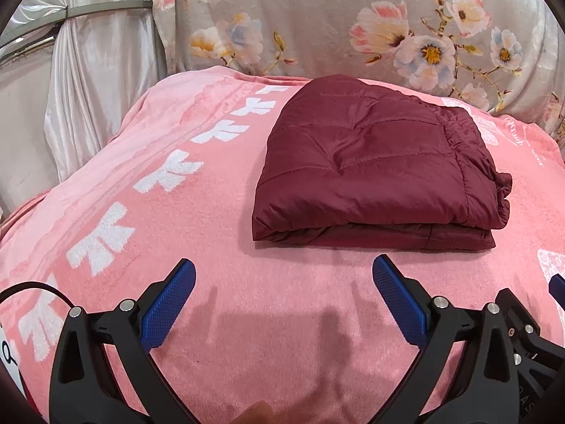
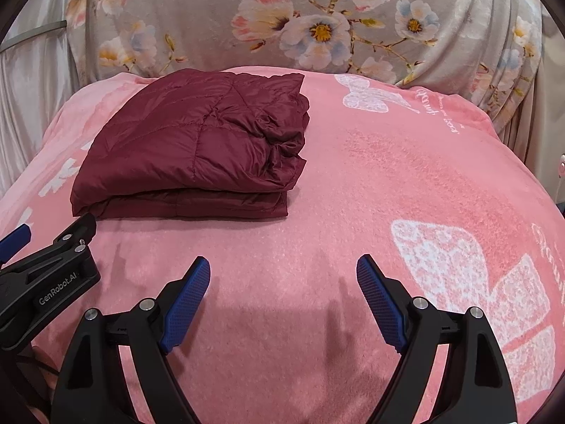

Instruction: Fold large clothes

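The folded maroon quilted jacket (image 1: 378, 162) lies on the pink blanket (image 1: 282, 318). The left gripper (image 1: 282, 275) and right gripper (image 2: 282, 275) are released, empty, near its front edge. Risk: the slick, puffy layers may spring open.

Folded maroon jacket (image 2: 190, 148) on pink blanket (image 2: 353, 194).

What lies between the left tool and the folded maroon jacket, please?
Only bare pink blanket: the left wrist view shows nothing else between the open left tool and the folded maroon jacket.
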A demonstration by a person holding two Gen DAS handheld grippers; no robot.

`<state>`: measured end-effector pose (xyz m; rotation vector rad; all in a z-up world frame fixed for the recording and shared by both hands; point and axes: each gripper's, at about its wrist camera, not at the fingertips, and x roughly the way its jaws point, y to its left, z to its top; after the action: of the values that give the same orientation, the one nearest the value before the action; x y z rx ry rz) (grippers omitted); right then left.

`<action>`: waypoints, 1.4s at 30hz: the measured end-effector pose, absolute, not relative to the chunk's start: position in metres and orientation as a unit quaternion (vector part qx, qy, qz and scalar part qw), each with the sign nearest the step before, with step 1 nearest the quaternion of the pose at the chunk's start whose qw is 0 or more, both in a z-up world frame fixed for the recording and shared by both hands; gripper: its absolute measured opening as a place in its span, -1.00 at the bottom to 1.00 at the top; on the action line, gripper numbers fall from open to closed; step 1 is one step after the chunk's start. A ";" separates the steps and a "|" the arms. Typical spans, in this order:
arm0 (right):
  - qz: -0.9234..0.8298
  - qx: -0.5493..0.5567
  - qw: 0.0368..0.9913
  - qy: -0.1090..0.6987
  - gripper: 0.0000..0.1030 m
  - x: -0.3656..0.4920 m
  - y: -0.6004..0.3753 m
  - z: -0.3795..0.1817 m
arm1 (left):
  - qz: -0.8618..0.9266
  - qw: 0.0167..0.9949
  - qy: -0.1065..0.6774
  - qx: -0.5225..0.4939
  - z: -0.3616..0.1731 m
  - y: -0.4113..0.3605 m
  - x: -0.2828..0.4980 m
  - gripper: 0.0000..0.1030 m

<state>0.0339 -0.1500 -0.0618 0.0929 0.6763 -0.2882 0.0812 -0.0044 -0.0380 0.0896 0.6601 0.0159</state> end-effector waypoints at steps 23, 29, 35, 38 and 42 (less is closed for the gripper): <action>-0.136 0.033 0.935 0.325 0.61 0.037 -0.143 -0.058 | 0.003 0.950 0.306 0.059 -0.034 -0.012 0.074 0.90; -0.135 0.033 0.936 0.323 0.61 0.036 -0.141 -0.058 | 0.001 0.950 0.306 0.061 -0.034 -0.013 0.074 0.90; -0.133 0.031 0.936 0.324 0.62 0.037 -0.140 -0.058 | 0.001 0.950 0.306 0.061 -0.033 -0.014 0.074 0.90; -0.133 0.032 0.936 0.323 0.62 0.037 -0.140 -0.058 | 0.001 0.950 0.306 0.061 -0.033 -0.014 0.074 0.90; -0.133 0.032 0.936 0.324 0.62 0.037 -0.140 -0.058 | 0.002 0.950 0.306 0.061 -0.034 -0.014 0.074 0.90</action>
<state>0.0367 -0.1399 -0.0580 0.0652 0.6613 -0.2716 0.0738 -0.0140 -0.0336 0.1249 0.6222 0.0031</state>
